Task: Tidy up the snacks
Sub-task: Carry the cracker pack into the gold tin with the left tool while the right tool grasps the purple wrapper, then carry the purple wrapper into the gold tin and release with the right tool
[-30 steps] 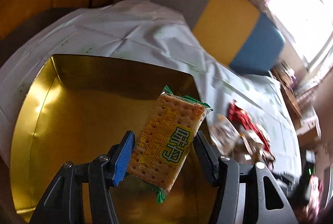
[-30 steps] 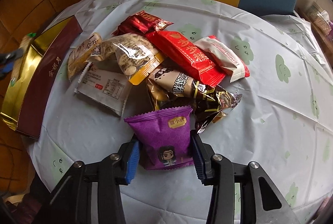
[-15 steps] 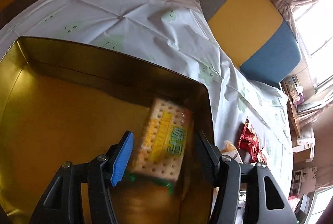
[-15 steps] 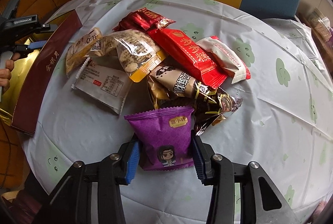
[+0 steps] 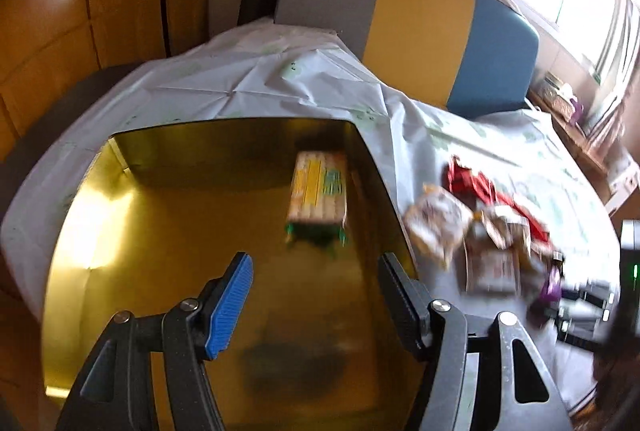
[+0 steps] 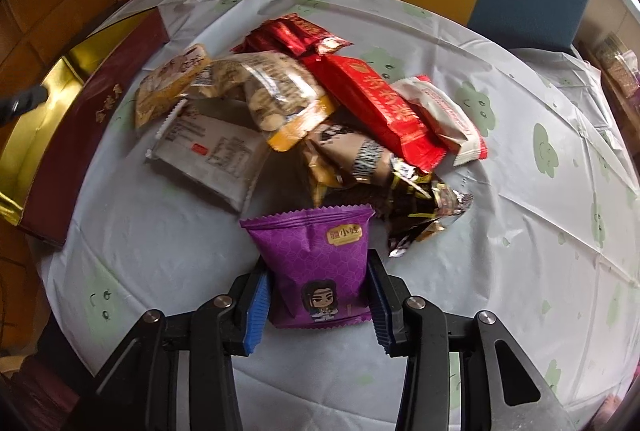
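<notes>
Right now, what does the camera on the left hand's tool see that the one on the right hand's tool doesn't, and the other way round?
Only the left view shows the inside of the gold box, with a cracker packet lying in it, and the left gripper, its jaws open and empty. Only the right view shows the right gripper with its jaws closed on a purple packet. Both show the snack pile on the white tablecloth.
</notes>
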`<act>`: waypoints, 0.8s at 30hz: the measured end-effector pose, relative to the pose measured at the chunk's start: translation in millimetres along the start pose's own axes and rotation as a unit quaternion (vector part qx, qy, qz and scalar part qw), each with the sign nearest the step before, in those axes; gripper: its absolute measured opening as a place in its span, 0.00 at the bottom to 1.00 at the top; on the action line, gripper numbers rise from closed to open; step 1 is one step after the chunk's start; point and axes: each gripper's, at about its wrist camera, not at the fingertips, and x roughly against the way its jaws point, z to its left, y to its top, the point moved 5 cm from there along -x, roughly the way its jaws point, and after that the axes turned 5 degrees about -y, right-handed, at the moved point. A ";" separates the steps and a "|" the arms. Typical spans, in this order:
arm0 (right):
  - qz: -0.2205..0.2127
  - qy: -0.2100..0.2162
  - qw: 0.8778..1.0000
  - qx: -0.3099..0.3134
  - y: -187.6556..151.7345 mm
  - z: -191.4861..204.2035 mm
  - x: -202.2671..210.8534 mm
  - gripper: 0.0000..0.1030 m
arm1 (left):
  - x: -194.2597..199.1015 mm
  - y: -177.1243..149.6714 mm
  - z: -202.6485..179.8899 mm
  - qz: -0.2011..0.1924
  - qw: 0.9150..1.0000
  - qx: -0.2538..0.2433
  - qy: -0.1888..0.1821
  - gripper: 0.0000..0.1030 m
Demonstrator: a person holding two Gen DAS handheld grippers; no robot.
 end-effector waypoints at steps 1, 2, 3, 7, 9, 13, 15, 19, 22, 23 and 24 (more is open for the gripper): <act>-0.002 0.002 1.000 0.008 -0.7 5.0 1.2 0.42 | 5.5 -6.7 0.7 -0.001 1.000 -0.004 0.003 0.64; -0.004 0.004 1.000 0.014 -1.5 9.3 2.2 0.42 | 11.9 -13.6 1.2 -0.004 1.000 -0.008 0.009 0.64; -0.006 0.009 1.000 0.023 -3.1 15.6 3.5 0.42 | 18.0 -20.7 2.7 -0.008 1.000 -0.012 0.016 0.64; -0.016 -0.001 0.999 0.051 -7.2 30.9 6.8 0.41 | 34.3 -41.1 14.2 -0.015 0.999 -0.005 0.035 0.64; -0.020 -0.001 0.998 0.055 -8.7 36.7 10.6 0.40 | 35.4 -47.3 21.1 -0.015 0.999 0.000 0.045 0.64; -0.041 -0.012 0.997 0.063 -5.0 54.8 21.9 0.39 | 35.0 -57.9 32.2 -0.008 0.998 0.013 0.060 0.64; -0.057 -0.002 0.997 0.059 0.2 65.3 29.9 0.39 | 37.6 -58.7 35.1 -0.013 0.998 0.016 0.065 0.64; -0.080 0.023 0.995 0.054 13.6 91.3 41.0 0.39 | 45.2 -56.7 36.0 -0.029 0.997 0.011 0.072 0.64; -0.094 0.045 0.993 0.052 24.1 111.9 50.3 0.39 | 50.0 -56.0 39.3 -0.037 0.996 0.014 0.076 0.64; -0.098 0.051 0.993 0.051 27.3 117.5 53.6 0.39 | 51.6 -56.0 40.8 -0.039 0.996 0.015 0.078 0.64; -0.104 0.063 0.991 0.050 32.2 125.9 58.7 0.39 | 53.0 -56.2 42.7 -0.040 0.996 0.016 0.082 0.64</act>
